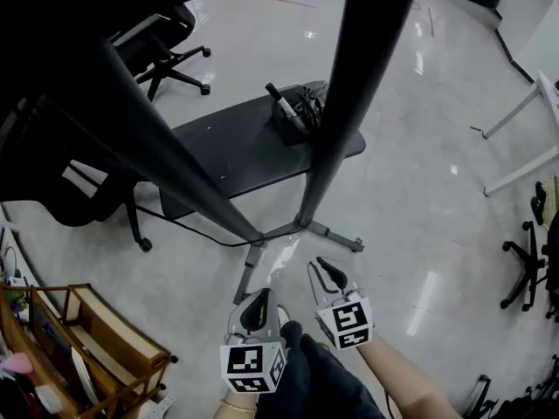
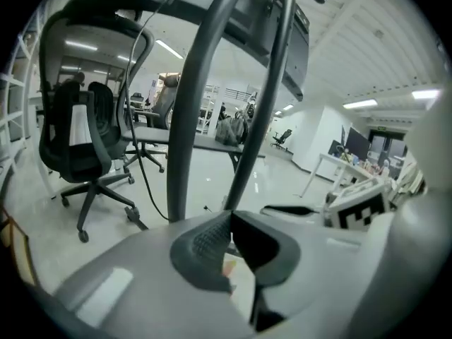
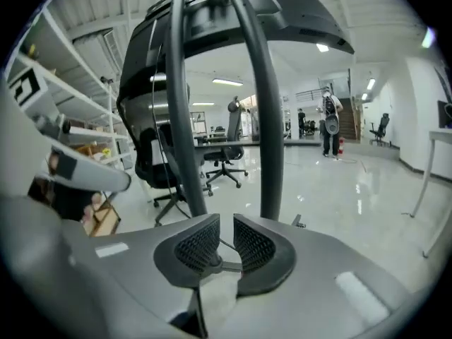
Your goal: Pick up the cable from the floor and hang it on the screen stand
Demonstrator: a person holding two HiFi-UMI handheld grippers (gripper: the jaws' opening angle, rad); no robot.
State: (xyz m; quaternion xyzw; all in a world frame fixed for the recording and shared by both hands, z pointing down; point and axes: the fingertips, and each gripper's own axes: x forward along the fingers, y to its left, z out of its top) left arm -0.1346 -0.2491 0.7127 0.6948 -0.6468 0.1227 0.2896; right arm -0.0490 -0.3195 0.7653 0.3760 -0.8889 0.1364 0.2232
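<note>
Cable (image 1: 185, 226) lies on the floor ahead and to the left of both tools, its run pointing toward the stand's (image 1: 337, 138) foot. My left tool (image 1: 257, 302), clenched on nothing, is nearer. The right tool (image 1: 330, 273) stands slightly parted, empty. I'd reach down-left with the left one.

Desk (image 1: 236, 151) behind screen stand (image 1: 336, 160), office chair (image 1: 162, 31) beyond.

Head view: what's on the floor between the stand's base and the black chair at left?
A thin black cable trails across the pale floor from beside the chair to the stand's base. Otherwise that stretch is bare, as the head view shows.
</note>
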